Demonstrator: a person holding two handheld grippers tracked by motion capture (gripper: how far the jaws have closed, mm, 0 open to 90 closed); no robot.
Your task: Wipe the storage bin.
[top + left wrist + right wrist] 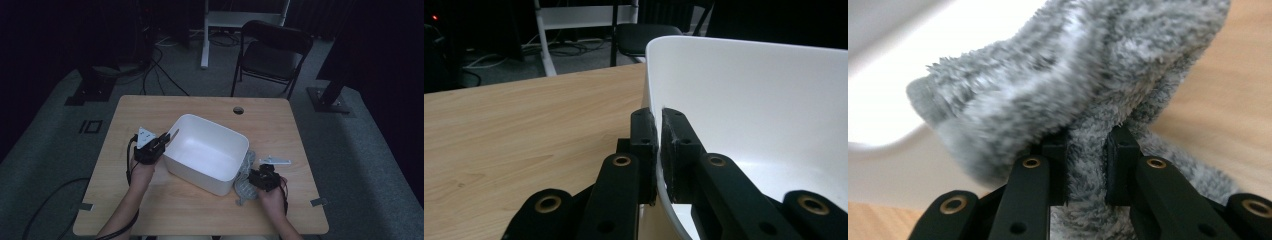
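Near the table's (150, 210) front edge, the right gripper (262, 177) pinched a fluffy grey cloth (245, 182) lying against the white tub's (200, 172) right front corner (soft, light, likely to sag, so best gripped by a bunched fold). Farther back, the left gripper (159, 145) clamped the tub's stiff left rim, leaving open wood toward the far edge.

Left gripper (167, 136) clamped, forearm reaching in from the bottom edge; right gripper (253, 176) pinched tight, hand (272, 196) low beside it
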